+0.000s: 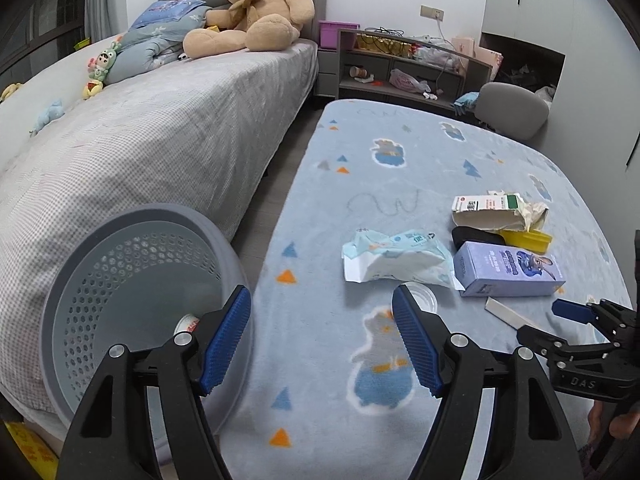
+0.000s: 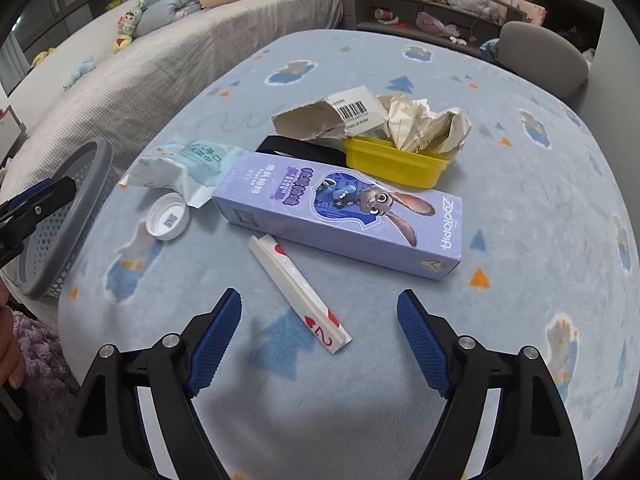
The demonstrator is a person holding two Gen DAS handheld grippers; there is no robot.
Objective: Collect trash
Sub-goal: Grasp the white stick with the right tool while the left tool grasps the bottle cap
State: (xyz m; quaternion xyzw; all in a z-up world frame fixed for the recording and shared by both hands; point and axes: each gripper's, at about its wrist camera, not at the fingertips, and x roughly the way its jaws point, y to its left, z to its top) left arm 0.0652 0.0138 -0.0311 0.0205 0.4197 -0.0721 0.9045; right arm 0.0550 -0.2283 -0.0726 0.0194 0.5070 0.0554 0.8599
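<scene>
Trash lies on a blue blanket-covered table (image 2: 520,208): a purple Zootopia box (image 2: 348,212), a folded playing card (image 2: 298,290), a white cap (image 2: 168,222), a crumpled wipes packet (image 2: 180,168), a torn carton (image 2: 332,116), a yellow tray (image 2: 394,160) with crumpled paper (image 2: 424,124). A grey perforated basket (image 1: 132,296) stands at the table's left edge and holds a small item (image 1: 187,323). My left gripper (image 1: 322,336) is open and empty beside the basket. My right gripper (image 2: 320,342) is open and empty, straddling the card's near end.
A bed (image 1: 152,140) with a teddy bear (image 1: 256,8) runs along the left. Shelves (image 1: 404,68) and a grey chair (image 1: 512,110) stand beyond the table. The box (image 1: 506,268) and packet (image 1: 394,258) also show in the left wrist view.
</scene>
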